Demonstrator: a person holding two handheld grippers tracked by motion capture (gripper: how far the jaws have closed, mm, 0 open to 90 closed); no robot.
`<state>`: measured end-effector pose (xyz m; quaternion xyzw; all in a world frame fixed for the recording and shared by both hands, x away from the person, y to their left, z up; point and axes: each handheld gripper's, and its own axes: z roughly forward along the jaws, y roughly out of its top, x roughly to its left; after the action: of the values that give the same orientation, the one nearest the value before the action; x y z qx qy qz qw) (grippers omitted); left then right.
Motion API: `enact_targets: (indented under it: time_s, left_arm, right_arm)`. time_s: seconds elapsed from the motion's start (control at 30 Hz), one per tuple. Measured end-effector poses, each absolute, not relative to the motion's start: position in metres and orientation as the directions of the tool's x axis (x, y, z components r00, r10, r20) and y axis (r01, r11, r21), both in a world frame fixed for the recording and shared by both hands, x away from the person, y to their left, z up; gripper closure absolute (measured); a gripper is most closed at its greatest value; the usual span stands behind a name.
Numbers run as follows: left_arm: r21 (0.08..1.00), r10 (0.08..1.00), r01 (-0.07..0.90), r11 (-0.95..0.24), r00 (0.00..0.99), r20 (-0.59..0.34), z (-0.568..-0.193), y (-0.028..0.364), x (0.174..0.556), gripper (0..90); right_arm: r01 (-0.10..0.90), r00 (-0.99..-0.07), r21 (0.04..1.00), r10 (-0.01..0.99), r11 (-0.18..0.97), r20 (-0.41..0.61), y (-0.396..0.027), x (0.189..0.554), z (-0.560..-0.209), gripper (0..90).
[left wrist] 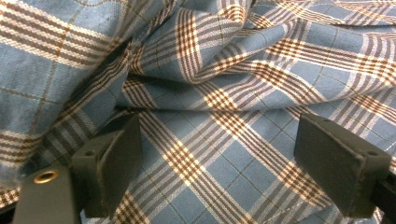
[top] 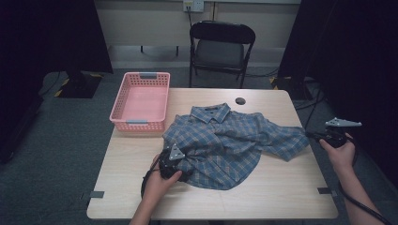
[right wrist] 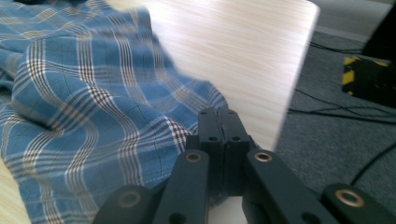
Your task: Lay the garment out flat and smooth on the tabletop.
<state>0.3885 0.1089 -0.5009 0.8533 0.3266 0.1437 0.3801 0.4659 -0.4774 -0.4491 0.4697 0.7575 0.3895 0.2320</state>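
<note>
Nearby, pink basket [top: 140, 101] beside shirt [top: 225, 140]; left hand-held gripper [left wrist: 217, 163] wide, right hand-held gripper [right wrist: 218, 126] pinching sleeve edge.

Shirt [top: 225, 140]: woven plaid cloth, matt, soft and creased; fine weave visible in the left gripper view. Table [top: 263, 187]: pale wood-grain top, smooth, low sheen. Basket [top: 119, 101], upper left of the high view: pink perforated plastic, slight gloss. Right gripper [right wrist: 219, 128]: matt black plastic jaws with brass-coloured metal eyelets. Chair [top: 221, 54], top centre: dark padded seat.
</note>
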Motion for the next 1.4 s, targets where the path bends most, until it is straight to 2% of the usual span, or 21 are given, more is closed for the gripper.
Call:
enact_targets:
  time_s: [0.1,0.17,0.27,0.4,0.57,0.7,0.83,1.0,1.13,1.4]
  left_arm:
    - [0.743,0.667,0.448,-0.497,0.745,-0.003,-0.501,0.109,0.389,14.8]
    - [0.743,0.667,0.448,-0.498,0.745,-0.003,-0.501,0.109,0.389,14.8]
    - [0.743,0.667,0.448,-0.498,0.745,-0.003,-0.501,0.109,0.389,14.8]
    - [0.743,0.667,0.448,-0.498,0.745,-0.002,-0.501,0.109,0.388,14.8]
    - [0.743,0.667,0.448,-0.498,0.745,-0.003,-0.501,0.109,0.389,14.8]
    - [0.742,0.667,0.448,-0.498,0.745,-0.003,-0.501,0.109,0.389,14.8]
    - [0.742,0.668,0.449,-0.498,0.744,-0.002,-0.501,0.109,0.388,14.8]
    - [0.742,0.674,0.453,-0.494,0.739,-0.002,-0.501,0.109,0.387,14.8]
    - [0.747,0.671,0.463,-0.478,0.741,-0.03,-0.498,0.11,0.383,14.6]
    - [0.805,0.674,0.394,-0.444,0.739,0.01,-0.46,0.114,0.375,14.5]
  right_arm:
    - [0.529,-0.429,0.818,0.903,0.227,0.027,-0.484,0.458,-0.45,88.5]
    - [0.516,-0.426,0.829,0.904,0.216,0.029,-0.481,0.453,-0.45,74.5]
    - [0.493,-0.482,0.84,0.875,0.228,0.046,-0.461,0.449,-0.446,49.9]
    - [0.454,-0.593,0.84,0.804,0.296,0.037,-0.418,0.443,-0.444,33.2]
    - [0.451,-0.698,0.806,0.714,0.383,0.051,-0.359,0.44,-0.458,22.1]
    - [0.464,-0.732,0.77,0.679,0.439,0.054,-0.322,0.437,-0.473,19.2]
    - [0.509,-0.713,0.719,0.7,0.473,0.045,-0.305,0.44,-0.487,15.5]
    - [0.49,-0.72,0.706,0.693,0.512,-0.003,-0.3,0.442,-0.496,12.5]
    - [0.491,-0.714,0.71,0.7,0.504,-0.004,-0.3,0.442,-0.497,12.1]
    - [0.474,-0.715,0.734,0.699,0.487,-0.002,-0.302,0.442,-0.5,12.0]
